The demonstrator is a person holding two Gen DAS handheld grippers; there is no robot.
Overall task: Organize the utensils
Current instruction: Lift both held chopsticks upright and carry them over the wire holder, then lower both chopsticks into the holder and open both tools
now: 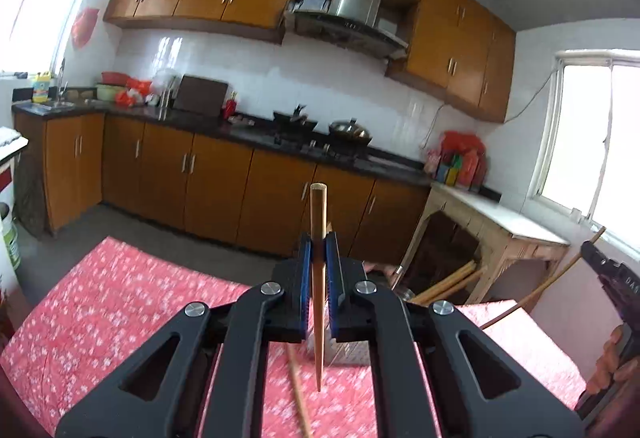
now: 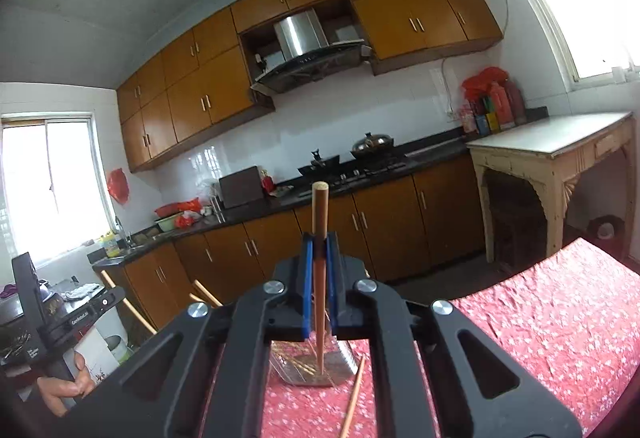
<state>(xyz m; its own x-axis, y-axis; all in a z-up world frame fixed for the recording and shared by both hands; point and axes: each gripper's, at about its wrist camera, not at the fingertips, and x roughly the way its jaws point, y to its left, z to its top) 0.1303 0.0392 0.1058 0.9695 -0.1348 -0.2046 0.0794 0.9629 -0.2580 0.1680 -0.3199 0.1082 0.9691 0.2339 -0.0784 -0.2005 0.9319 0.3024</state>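
My left gripper (image 1: 319, 250) is shut on a wooden chopstick (image 1: 318, 222) that stands upright, thick end up, tip hanging above the red floral tablecloth (image 1: 120, 298). My right gripper (image 2: 319, 250) is shut on another wooden chopstick (image 2: 319, 218), also upright, its tip over a shiny metal utensil holder (image 2: 316, 362) with thin sticks inside. The holder also shows in the left wrist view (image 1: 348, 354). A loose chopstick (image 1: 298, 394) lies on the cloth below the left gripper; one (image 2: 354, 398) lies right of the holder. The other gripper shows at the right edge (image 1: 612, 278) and at the left edge (image 2: 48, 314).
Beyond the table are orange kitchen cabinets (image 1: 224, 178), a dark counter with a stove and woks (image 1: 320, 130), and a pale side table (image 2: 560, 158) near a window. More chopsticks stick up at the table's far edge (image 1: 448, 284).
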